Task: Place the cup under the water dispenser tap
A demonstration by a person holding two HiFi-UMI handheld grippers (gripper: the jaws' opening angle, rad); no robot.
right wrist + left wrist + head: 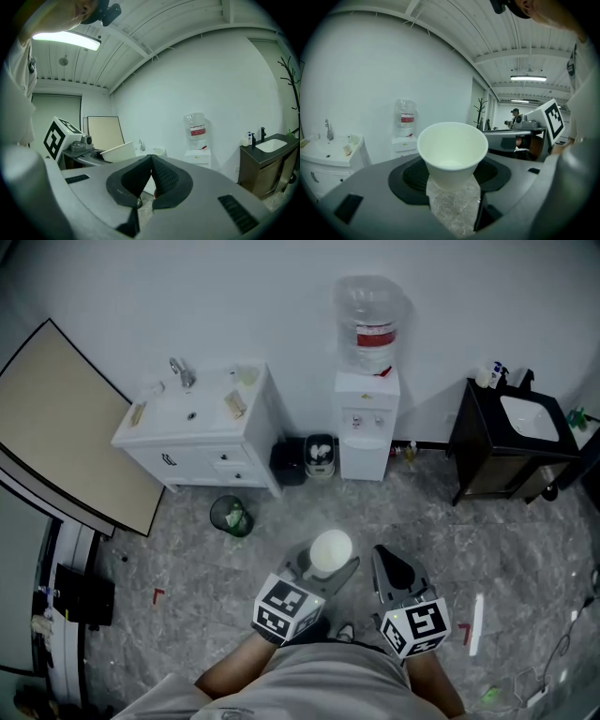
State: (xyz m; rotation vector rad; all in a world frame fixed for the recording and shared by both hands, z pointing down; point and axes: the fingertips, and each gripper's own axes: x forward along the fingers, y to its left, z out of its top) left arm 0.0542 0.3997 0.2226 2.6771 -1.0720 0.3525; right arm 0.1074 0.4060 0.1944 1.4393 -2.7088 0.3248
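A white paper cup [330, 550] stands upright between the jaws of my left gripper [323, 568], which is shut on its lower wall. In the left gripper view the empty cup [452, 150] fills the middle, over the left gripper [453, 174]. The water dispenser [367, 423], white with a clear bottle on top, stands against the far wall, well ahead of the cup. It shows small in the left gripper view [405, 136] and as the dispenser [197, 143] in the right gripper view. My right gripper [383, 555] is beside the left one, shut and empty [151, 161].
A white sink cabinet [195, 432] stands left of the dispenser, with a black bin [305, 458] between them. A green waste bin [231, 516] sits on the marbled floor. A dark vanity [511, 442] is at the right; a large board [66, 427] leans at the left.
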